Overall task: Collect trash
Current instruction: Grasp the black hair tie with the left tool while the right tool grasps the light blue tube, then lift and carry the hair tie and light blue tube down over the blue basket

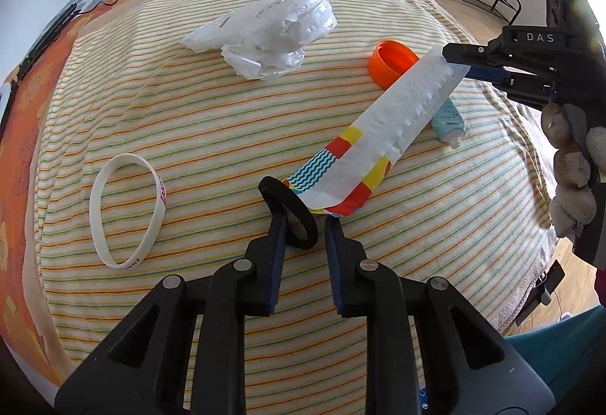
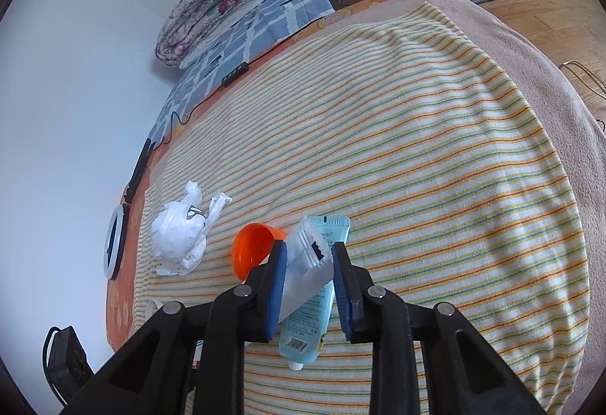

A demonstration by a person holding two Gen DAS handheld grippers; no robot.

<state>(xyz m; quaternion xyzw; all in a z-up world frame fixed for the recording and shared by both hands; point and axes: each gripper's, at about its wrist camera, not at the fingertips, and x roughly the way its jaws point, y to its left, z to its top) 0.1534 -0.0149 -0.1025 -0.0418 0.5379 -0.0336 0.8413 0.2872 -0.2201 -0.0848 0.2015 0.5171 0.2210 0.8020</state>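
Two grippers work over my striped blanket point(image 1: 189, 134). My right gripper point(image 2: 308, 256) is partly open around the white end of a long wrapper point(image 1: 382, 127), pads not clearly pressing it. My left gripper point(image 1: 305, 225) is open, straddling a black hair tie point(image 1: 291, 210) beside the wrapper's colourful end. An orange cap point(image 1: 394, 62), blue tube point(image 2: 306, 324) and crumpled white bag point(image 1: 265, 32) lie nearby.

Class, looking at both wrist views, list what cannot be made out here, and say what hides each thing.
- Blue tube: label too small to read in the right wrist view; the wrapper covers most of it in the left wrist view.
- White wristband: lettering too small.
- Black ring: partly behind the left tool.
- Right tool: firm grip unclear.
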